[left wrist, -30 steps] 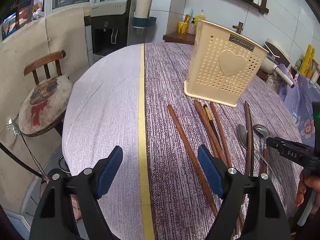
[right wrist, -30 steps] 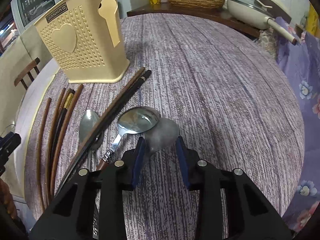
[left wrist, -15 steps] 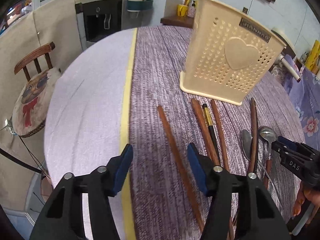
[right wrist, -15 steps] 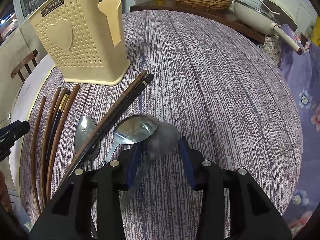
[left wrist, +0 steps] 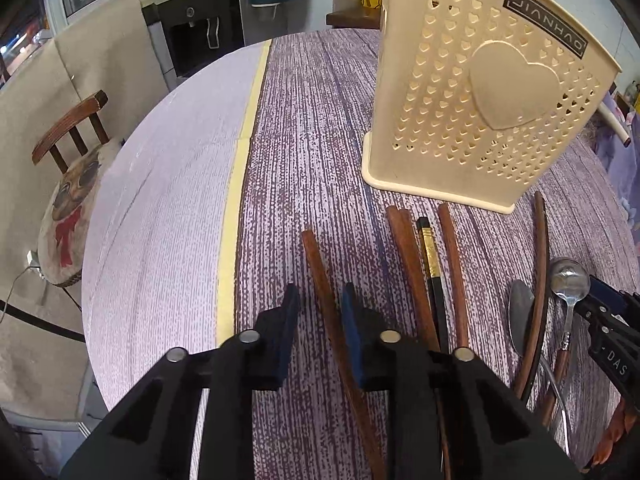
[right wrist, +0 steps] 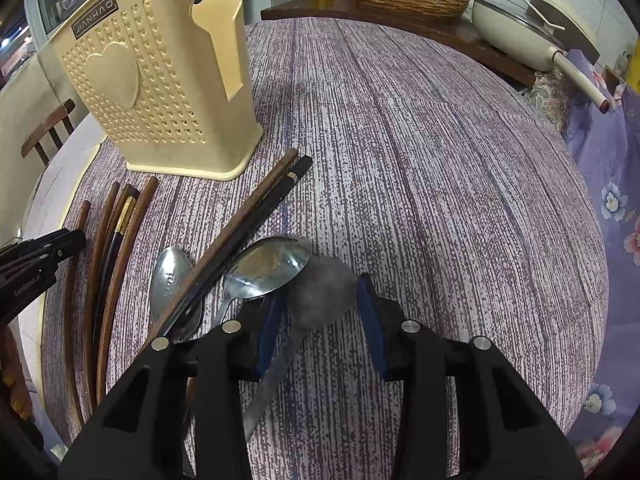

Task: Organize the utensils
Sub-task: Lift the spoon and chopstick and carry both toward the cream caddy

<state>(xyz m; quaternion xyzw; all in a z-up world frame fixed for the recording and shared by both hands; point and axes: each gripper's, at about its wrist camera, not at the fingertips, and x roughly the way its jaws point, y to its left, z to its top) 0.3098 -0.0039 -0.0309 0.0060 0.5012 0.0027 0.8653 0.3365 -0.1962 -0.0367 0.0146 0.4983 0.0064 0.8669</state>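
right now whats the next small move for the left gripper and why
Probably finish closing on the leftmost wooden chopstick, then lift it toward the cream utensil holder. The left gripper has just been closing with that chopstick between its jaws, a gap still showing on the left side, and the chopstick still lies flat on the table.

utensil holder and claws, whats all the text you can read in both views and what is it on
"JIANHAO": dark label plate on the cream utensil holder, near its top rim, seen in both views.
"DAS": end of a longer word, rest hidden, on the right claw body in the left wrist view.
"GenRobot.AI": small, slightly blurred, on the left claw body in the right wrist view.
Nothing else is legible.
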